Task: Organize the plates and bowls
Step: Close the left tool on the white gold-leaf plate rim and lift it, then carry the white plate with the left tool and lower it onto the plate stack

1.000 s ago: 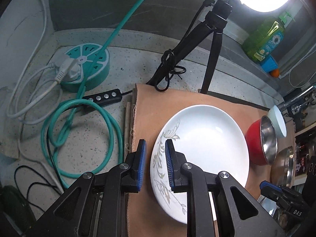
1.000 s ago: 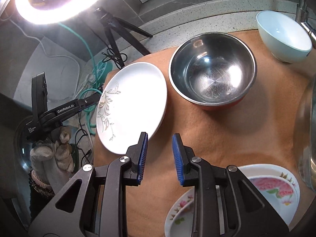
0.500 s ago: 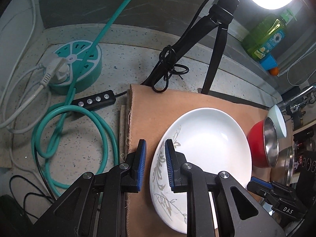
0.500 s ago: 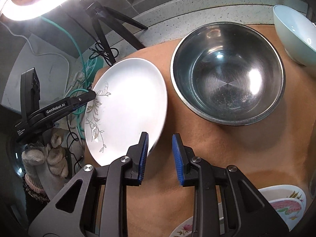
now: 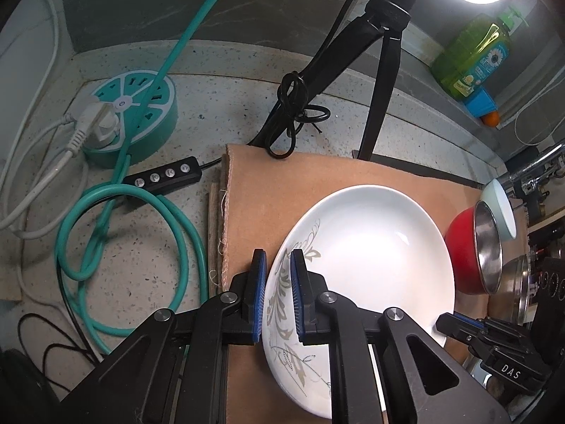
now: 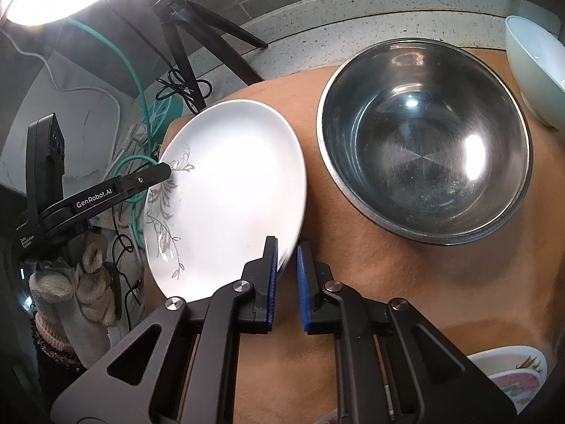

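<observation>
While the left wrist view takes in the teal power hub [image 5: 136, 120], the coiled teal cable [image 5: 116, 240] and the green soap bottle [image 5: 471, 58], only the right wrist view shows the inside of the steel bowl [image 6: 423, 141], the flowered plate [image 6: 512, 381] at the lower right, and the gloved hand [image 6: 70, 282] holding the left tongs [image 6: 166, 173].

White plate [image 5: 363, 258] lies on the brown mat [image 5: 268, 190] on the table [image 5: 212, 106], tilted. Left tongs [image 5: 277, 296] straddle its patterned rim, one finger under, one over; gap narrow, grip on rim apparent. Right tongs [image 6: 285, 282] straddle the opposite rim; plate edge sits between the blue pads, firm contact not resolvable. Red-sided steel bowl sits just beside the plate, pale bowl [image 6: 536, 70] beyond it.

Both tools reach in low, from opposite sides of the plate.
</observation>
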The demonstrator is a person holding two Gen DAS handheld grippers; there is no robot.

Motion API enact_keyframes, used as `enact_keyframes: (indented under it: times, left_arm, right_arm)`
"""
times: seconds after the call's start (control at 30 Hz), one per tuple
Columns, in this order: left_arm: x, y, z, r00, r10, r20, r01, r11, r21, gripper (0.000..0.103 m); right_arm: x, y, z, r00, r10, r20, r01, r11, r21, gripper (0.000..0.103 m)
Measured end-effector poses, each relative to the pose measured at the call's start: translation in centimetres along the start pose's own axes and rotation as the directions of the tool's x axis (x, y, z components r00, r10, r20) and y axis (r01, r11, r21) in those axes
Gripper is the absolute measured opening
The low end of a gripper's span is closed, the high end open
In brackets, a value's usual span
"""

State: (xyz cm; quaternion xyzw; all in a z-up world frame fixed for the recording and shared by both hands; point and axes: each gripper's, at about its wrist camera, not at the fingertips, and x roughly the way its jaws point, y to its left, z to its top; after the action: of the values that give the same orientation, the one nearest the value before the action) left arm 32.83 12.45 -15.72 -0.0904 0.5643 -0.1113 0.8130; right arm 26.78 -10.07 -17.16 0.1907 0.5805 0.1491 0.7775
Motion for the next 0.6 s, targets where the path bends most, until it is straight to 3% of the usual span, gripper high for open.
enact_keyframes:
  times: [0.6]
  left_arm:
    - [-5.0,-1.0,-5.1,0.999,0.009,0.043,-0.008,0.999,-0.032,0.012]
  right_arm:
    - [-1.6,-0.2,-0.7,0.998,0.059,-0.025,-0.060,0.998,-0.016,0.010]
